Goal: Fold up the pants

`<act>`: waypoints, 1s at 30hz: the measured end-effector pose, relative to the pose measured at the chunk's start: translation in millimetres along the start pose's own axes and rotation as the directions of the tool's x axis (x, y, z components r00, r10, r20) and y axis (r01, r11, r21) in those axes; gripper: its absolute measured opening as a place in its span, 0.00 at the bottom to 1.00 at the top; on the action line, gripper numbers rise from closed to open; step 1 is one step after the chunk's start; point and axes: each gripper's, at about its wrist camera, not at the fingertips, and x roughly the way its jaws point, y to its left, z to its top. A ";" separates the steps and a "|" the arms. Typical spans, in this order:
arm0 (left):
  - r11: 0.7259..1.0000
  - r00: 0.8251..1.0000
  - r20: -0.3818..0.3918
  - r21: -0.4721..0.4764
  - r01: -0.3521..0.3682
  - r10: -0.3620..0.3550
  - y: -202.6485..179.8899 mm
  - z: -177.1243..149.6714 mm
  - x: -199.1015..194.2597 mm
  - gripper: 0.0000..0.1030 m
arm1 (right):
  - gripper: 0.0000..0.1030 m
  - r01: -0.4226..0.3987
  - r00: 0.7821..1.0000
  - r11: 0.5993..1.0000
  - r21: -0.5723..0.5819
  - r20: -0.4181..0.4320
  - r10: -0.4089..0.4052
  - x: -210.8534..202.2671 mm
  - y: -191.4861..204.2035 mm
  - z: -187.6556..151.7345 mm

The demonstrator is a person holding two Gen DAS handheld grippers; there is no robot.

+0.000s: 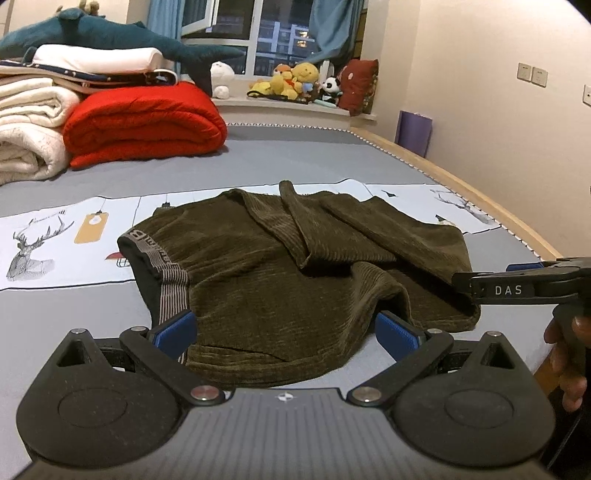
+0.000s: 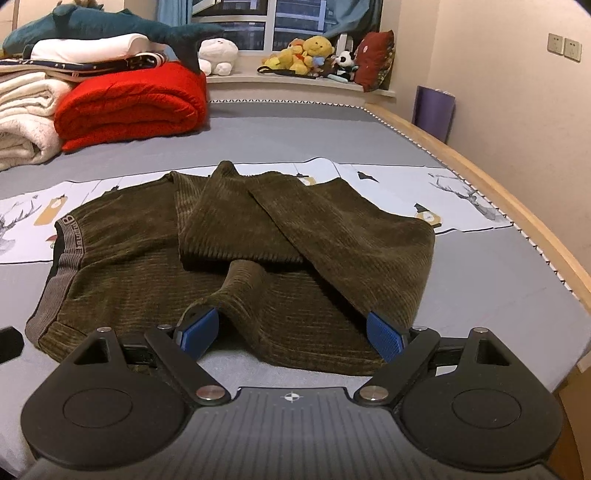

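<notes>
Bed: we see brown pants lying folded.
Left gripper: wide open, pants at 12 o'clock.
Right gripper: wide open, holding nothing.

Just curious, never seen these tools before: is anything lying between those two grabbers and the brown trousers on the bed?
Nothing visible. The pants lie directly before both open grippers, left and right, on the bed.

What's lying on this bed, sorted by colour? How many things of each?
Olive green: 1, the pants
Red: 1, the folded quilt
White or cream: 2, the rolled blanket and the folded pillow
Dark teal: 1, the plush shark
Total: 5
</notes>
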 end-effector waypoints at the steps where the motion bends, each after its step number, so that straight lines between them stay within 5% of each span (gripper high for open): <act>1: 1.000 1.000 0.001 -0.002 0.004 -0.004 0.6 0.4 -0.1 0.99 | 0.86 0.003 1.000 1.000 -0.002 0.001 -0.003 0.3 0.5 -0.1; 14: 0.996 0.997 -0.007 0.034 0.077 -0.077 -3.3 -0.2 -1.0 0.63 | 0.86 0.005 1.000 1.000 -0.011 -0.013 -0.006 3.5 2.8 -0.1; 30: 0.992 0.993 -0.041 0.058 0.113 -0.111 -6.5 -3.2 2.7 0.57 | 0.82 -0.013 1.000 1.000 -0.008 -0.016 0.012 3.1 3.8 -0.3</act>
